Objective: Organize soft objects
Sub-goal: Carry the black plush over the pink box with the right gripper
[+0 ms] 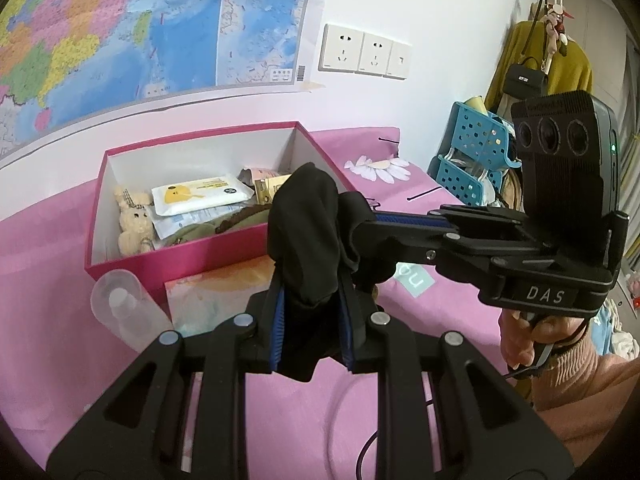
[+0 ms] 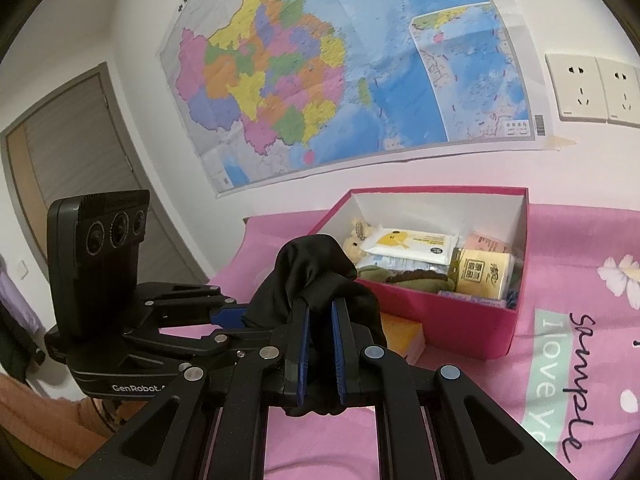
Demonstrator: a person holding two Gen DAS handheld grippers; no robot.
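**Black cloth held over the bed, short of the box**

Left of the box [image 1: 208,248], a clear bottle [image 1: 124,312] lies by its near corner. The left gripper [image 1: 312,300] and right gripper [image 1: 360,228] both clamp the black cloth [image 1: 308,232], bunched just before the box (already fairly full). A loose hanging end could snag the rim and spill outside.

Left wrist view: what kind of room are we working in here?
Most likely a bedroom at home. The pink box sits on a pink printed bedsheet, a wall map hangs above it, and a coat and handbag hang at the right.
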